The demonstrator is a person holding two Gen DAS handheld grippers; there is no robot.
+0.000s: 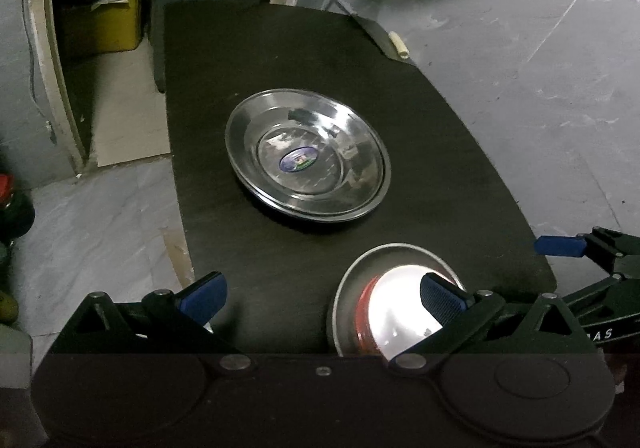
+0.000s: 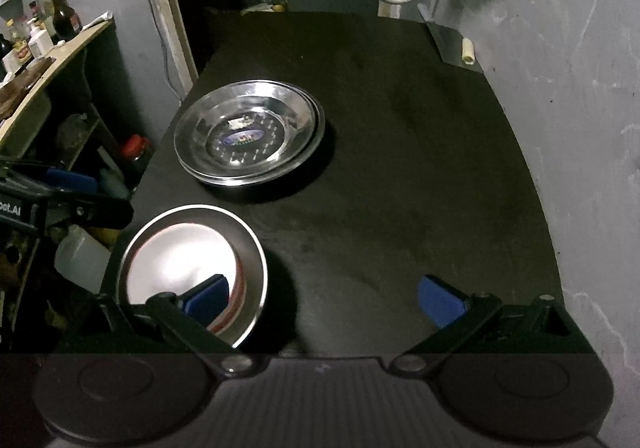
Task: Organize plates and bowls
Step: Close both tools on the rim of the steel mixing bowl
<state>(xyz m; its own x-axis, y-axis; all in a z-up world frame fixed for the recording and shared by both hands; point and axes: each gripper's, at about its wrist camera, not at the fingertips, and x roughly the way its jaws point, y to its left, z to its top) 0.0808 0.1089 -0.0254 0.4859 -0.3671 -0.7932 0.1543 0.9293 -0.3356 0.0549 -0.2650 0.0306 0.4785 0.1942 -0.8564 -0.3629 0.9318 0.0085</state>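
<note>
Steel plates stacked mid-table, bowls nested at the near edge.
Shiny plates (image 1: pixel 307 154) sit on the black table (image 1: pixel 440 152); left gripper (image 1: pixel 324 294) and right gripper (image 2: pixel 324 298) hover spread wide, flanking the bowls (image 2: pixel 192 272).

2 stacked round steel plates (image 1: pixel 307 154) lie mid-table on the dark table (image 1: pixel 440 152); a round steel bowl (image 1: pixel 394 300) sits behind them at the near edge.

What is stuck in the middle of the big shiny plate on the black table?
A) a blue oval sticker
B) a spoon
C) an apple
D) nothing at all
A: a blue oval sticker sits at the centre of the steel plate, and the right wrist view shows it too.
</note>
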